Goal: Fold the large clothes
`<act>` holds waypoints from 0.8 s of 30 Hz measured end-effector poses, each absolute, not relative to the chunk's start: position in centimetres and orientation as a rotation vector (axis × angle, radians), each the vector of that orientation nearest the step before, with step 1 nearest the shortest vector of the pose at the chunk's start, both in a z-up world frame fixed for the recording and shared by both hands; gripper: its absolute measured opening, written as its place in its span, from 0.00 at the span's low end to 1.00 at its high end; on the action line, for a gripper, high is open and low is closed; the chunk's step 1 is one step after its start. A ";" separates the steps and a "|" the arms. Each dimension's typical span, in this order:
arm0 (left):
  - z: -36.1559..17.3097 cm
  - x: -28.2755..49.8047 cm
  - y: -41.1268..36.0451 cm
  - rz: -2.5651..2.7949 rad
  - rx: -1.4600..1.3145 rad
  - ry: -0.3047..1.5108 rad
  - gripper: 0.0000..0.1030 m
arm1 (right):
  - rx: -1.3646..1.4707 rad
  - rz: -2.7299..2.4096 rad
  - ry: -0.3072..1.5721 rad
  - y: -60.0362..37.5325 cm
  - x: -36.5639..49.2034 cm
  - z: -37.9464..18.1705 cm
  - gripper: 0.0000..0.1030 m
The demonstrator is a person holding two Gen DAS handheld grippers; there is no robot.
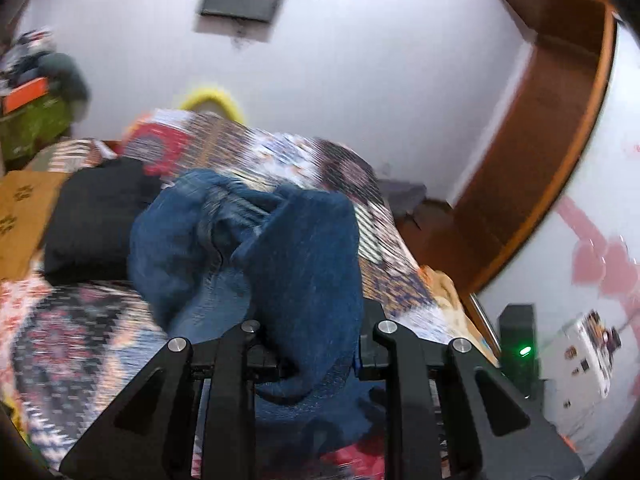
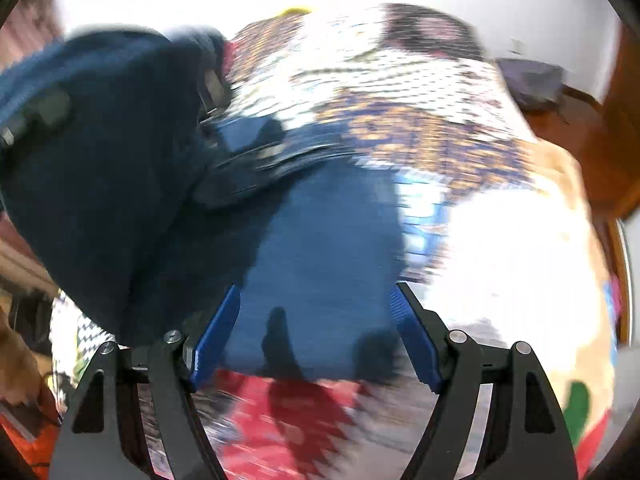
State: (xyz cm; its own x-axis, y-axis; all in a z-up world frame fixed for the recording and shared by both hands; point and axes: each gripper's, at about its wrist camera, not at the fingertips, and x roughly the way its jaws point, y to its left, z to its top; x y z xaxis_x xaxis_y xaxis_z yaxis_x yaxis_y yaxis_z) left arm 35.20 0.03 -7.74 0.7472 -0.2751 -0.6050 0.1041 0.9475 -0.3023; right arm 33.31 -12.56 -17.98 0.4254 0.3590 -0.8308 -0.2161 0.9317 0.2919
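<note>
Left tool (image 1: 310, 344): clamped on a bunch of blue denim, the jeans (image 1: 248, 248). Fabric fills the gap between the black fingers and hides the pads. From the grip the jeans run forward in a rumpled heap, waistband side bunched at the far end, paler inner face showing in the fold.

Right tool (image 2: 316, 332): jaws apart, blue pads (image 2: 218, 332) standing either side of a flat stretch of the same jeans (image 2: 320, 260). The pads look clear of the cloth, though blur leaves the edges soft. The denim's near edge lies just ahead of the tool base, red-patterned cover showing below it. Up left in this view, a lifted dark-blue mass of denim with the other tool partly buried in it.

Jeans lie on a bed under a busy patchwork bedspread (image 1: 80, 320), red, blue, white and orange.

Beyond the jeans: a black folded garment (image 1: 92, 216) on the bedspread to the left. Further back a yellow ring-shaped item (image 1: 208, 98) against the white wall (image 1: 360, 60). Brown wooden frame (image 1: 552, 132) right of the bed. Dark box with a green LED (image 1: 525, 350) by the right edge.

Both views motion-blurred.
</note>
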 end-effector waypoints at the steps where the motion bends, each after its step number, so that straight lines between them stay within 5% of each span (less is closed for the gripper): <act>1: -8.7 36.0 -1.9 -0.240 -0.246 0.733 0.21 | 0.162 0.333 1.071 -13.7 33.7 -17.9 0.72; 10: -18.8 38.5 -10.0 -0.348 -0.063 1.047 0.30 | 0.206 0.269 1.072 -18.4 33.0 -17.9 0.72; 24: -10.9 32.6 -3.1 -0.263 0.064 0.823 0.88 | 0.130 0.366 0.939 -14.0 32.6 -13.0 0.72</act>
State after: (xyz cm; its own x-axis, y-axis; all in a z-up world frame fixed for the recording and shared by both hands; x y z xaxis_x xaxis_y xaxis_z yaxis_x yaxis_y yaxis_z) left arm 32.59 -3.11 -10.85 0.6496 -0.2064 -0.7317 0.2560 0.9656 -0.0451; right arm 32.62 -14.02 -12.98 0.5345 0.3626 -0.7635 -0.2505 0.9307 0.2667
